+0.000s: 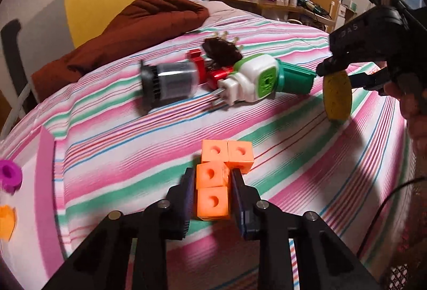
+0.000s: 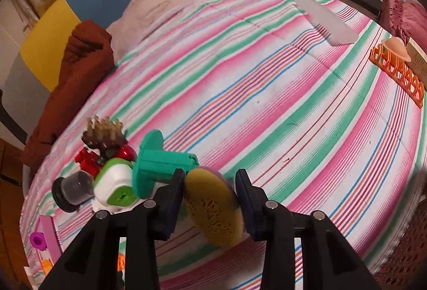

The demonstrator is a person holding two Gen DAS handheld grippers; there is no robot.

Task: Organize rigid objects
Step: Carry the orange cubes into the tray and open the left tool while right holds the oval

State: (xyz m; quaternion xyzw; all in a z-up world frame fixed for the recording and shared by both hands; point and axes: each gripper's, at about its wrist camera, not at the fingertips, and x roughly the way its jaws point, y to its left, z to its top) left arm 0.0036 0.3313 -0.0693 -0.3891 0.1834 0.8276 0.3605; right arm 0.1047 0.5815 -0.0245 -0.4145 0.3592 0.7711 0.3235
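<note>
A block of several joined orange cubes (image 1: 240, 153) lies on the striped bedspread (image 1: 267, 129). My left gripper (image 1: 213, 173) is shut on its two nearer cubes, pads against their sides. At the right edge of the left wrist view, my right gripper (image 1: 339, 76) hangs above the bed with a yellow round disc (image 1: 337, 97) in it. In the right wrist view that yellow disc (image 2: 213, 210) sits tilted between the fingers of my right gripper (image 2: 210, 177), which is shut on it, just right of the pile.
A pile holds a clear-and-black cylinder (image 1: 168, 84), red pieces (image 1: 218, 76), a brown hair claw (image 1: 221, 49), a white-green plug adapter (image 1: 253, 79) and a teal part (image 1: 293, 79). A pink tray (image 1: 45, 183) sits left. A white comb (image 2: 325, 20) and orange rack (image 2: 397, 71) lie far right.
</note>
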